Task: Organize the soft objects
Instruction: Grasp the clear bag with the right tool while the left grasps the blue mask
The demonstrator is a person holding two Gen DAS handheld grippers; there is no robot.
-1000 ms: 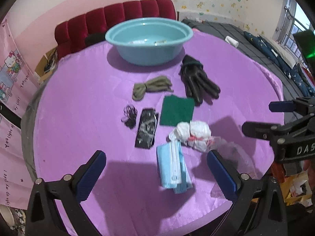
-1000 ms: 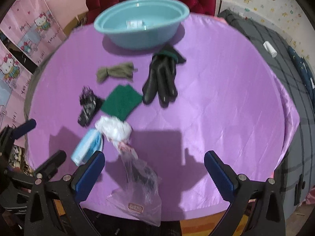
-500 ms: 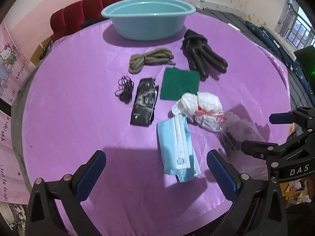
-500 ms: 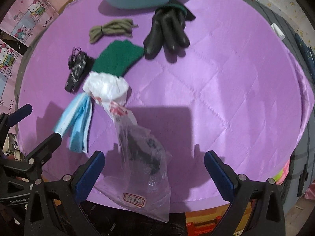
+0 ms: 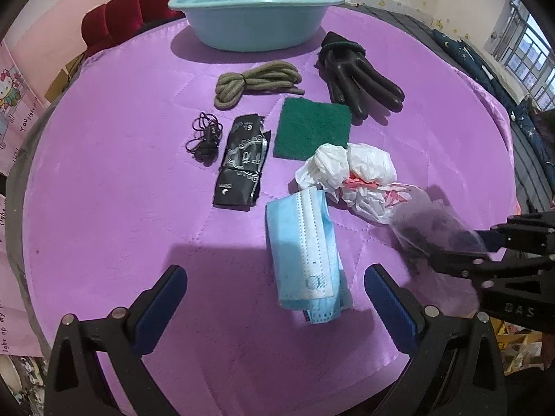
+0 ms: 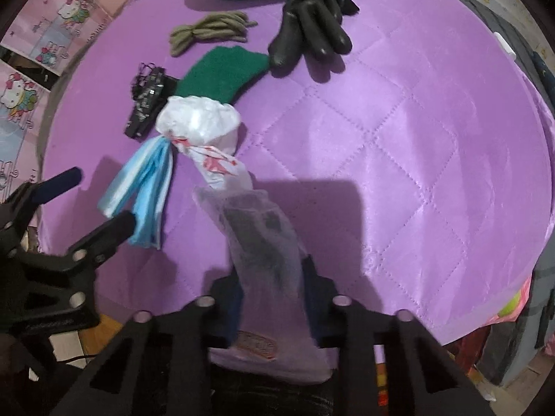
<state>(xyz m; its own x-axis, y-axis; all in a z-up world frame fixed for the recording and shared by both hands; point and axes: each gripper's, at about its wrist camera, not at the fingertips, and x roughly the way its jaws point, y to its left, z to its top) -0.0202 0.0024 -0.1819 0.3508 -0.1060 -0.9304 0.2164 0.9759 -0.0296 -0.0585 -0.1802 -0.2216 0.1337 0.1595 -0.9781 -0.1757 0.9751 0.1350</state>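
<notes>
A round table under a quilted purple cloth (image 5: 114, 173) fills both views, with a red tufted sofa (image 5: 138, 3) and star-patterned wallpaper at the top of the left wrist view and pink cartoon posters (image 6: 45, 52) at the left edge of the right wrist view. In the right wrist view the right gripper (image 6: 270, 298) sits at the bottom centre, its jaws closing on a clear plastic bag (image 6: 263, 242) with something dark inside and a red-printed label near its lower end; the bag lies between the blue pads and they appear to press on its sides. That label and the pinch do not show in the left wrist view, where the same bag is a blurred shape at the right edge. There the left gripper (image 5: 274, 305) stands wide apart at the bottom, holding nothing, with a folded blue face mask (image 5: 305, 253) on the cloth between and just above its pads. Only this view shows the whole turquoise basin (image 5: 256, 10) at the top centre; its contents cannot be made out. Below it lie a coiled olive rope (image 5: 256, 79), a black rubber glove (image 5: 360, 76), a green scouring pad (image 5: 312, 128), a black printed packet (image 5: 242, 163), a small tangle of black hair ties (image 5: 204, 135) and a crumpled white plastic bag (image 5: 353, 176) touching the clear bag.
</notes>
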